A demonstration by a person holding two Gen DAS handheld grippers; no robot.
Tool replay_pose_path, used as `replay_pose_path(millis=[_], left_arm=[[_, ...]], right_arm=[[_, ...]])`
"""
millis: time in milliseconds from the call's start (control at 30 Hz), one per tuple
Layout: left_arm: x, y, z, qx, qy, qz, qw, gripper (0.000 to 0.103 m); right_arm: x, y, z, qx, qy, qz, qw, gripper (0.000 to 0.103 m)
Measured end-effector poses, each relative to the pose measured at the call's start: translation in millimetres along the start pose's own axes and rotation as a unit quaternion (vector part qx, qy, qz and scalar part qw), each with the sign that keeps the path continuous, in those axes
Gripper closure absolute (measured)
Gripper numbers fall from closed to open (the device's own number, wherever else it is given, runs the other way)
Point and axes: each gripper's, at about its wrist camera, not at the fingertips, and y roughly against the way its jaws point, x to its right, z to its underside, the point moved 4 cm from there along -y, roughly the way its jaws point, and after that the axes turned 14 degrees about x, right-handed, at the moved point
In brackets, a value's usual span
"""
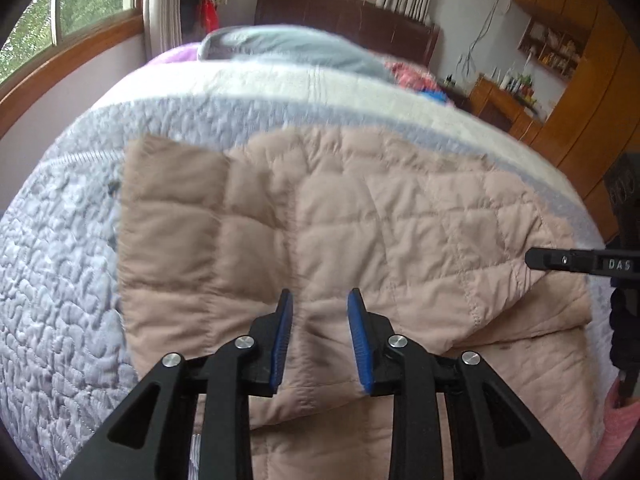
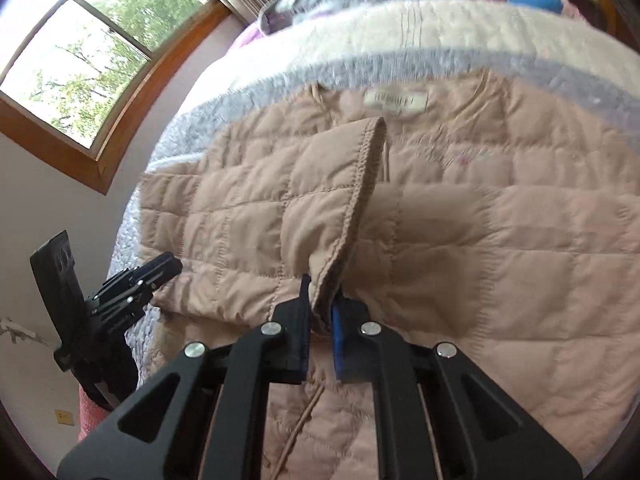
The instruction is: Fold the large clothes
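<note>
Looking along the left hand-held gripper (image 1: 320,300) in the left wrist view, the blue-padded jaws stand apart with nothing between them, hovering over the beige quilted padded jacket (image 1: 340,216). The jacket lies spread on the lavender-grey quilted bedspread (image 1: 52,280) of the bed, near its foot edge. One panel is already laid over the body on the left side, giving a straight left edge. The right hand-held gripper (image 1: 536,259) enters from the right edge of the bed, at the jacket's right side.

In the right wrist view, the right hand-held gripper (image 2: 320,292) is clamped on a stitched hem edge of the jacket (image 2: 500,240), lifting that flap clear of the layers below. The neck label (image 2: 396,100) faces up toward the head of the bed. The left hand-held gripper (image 2: 160,266) sits at the jacket's left edge.

Judged progress: early to middle. One side appears folded in; the lifted flap is not yet laid down, and the lengthwise folds remain.
</note>
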Motion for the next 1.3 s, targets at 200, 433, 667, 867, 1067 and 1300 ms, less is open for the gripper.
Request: replay_pose_path(millis=[200, 433, 667, 867, 1067, 1300], left_arm=[[18, 16, -24, 0.038, -0.020, -0.003, 0.9991, 0.075], [41, -34, -6, -0.014, -0.050, -0.016, 0.9985, 0.075], [37, -59, 10, -0.037, -0.041, -0.017, 0.9984, 0.073], [37, -63, 14, -0.041, -0.049, -0.018, 0.9978, 0.073], [50, -26, 0, 0.000, -0.073, -0.026, 0.9970, 0.074], [97, -18, 14, -0.009, -0.104, 0.001, 0.9945, 0.074]], right_arm=[[28, 79, -2, 0.062, 0.010, 0.050, 0.997, 0.096], [86, 119, 13, 0.082, -0.025, 0.092, 0.992, 0.096], [119, 81, 33, 0.057, -0.056, 0.104, 0.991, 0.096], [135, 52, 52, 0.034, -0.074, 0.110, 0.991, 0.095], [110, 96, 44, 0.091, -0.033, 0.177, 0.979, 0.075], [40, 82, 46, 0.080, 0.012, 0.092, 0.993, 0.075]])
